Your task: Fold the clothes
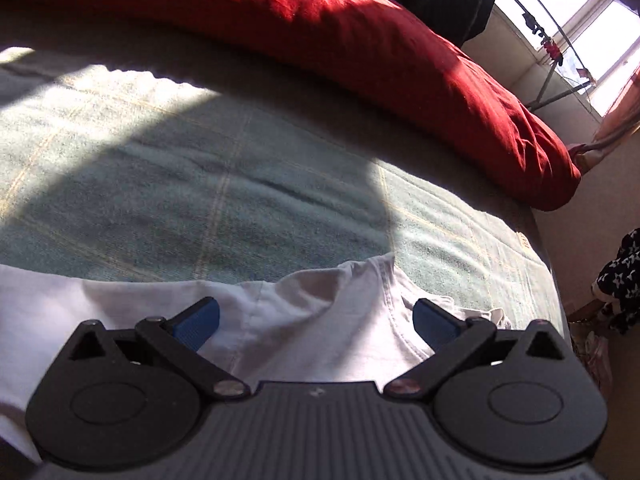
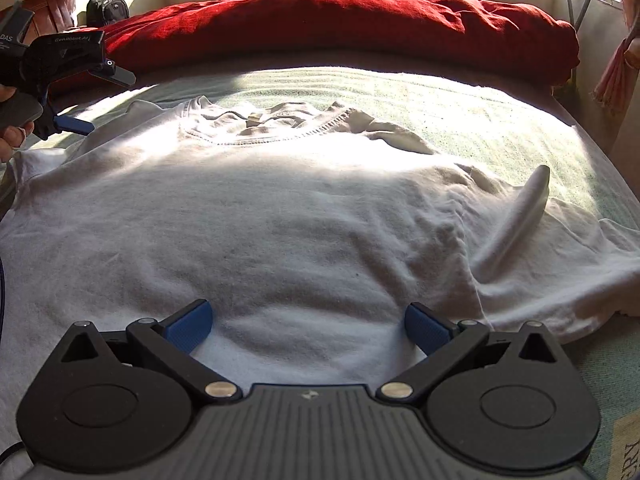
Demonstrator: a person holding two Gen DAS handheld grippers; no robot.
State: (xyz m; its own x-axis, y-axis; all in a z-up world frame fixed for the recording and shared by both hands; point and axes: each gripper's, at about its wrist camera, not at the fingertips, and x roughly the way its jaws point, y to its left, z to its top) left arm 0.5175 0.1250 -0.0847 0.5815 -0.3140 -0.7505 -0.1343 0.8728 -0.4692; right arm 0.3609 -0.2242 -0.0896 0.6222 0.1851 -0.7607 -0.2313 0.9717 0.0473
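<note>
- The white T-shirt (image 2: 280, 216) lies spread out on the green blanket (image 2: 500, 120). It fills the middle of the right wrist view.
- Its neck hole (image 2: 264, 124) is in the upper middle of that view and points toward the red duvet (image 2: 340, 20) at the top.
- No fold shows on the shirt yet. I think the job is only starting, and all the folding is left to do.
- The shirt is not fully flat. On the right side of the view the cloth is bunched, and one ridge (image 2: 516, 216) sticks up there. That part may need smoothing first.
- The right gripper (image 2: 308, 324) sits low in its view, over the bottom part of the shirt. Its blue fingers (image 2: 190, 326) are spread wide apart and hold nothing.
- The left gripper (image 1: 316, 324) sits low in its own view, over an edge of the shirt where a sleeve seam (image 1: 396, 320) shows. Its fingers are spread wide too, and there is no cloth pinched between them.
- In the right wrist view, the left gripper also shows in the upper left, near the shirt's corner.
- I cannot tell if either gripper touches the cloth.
</note>
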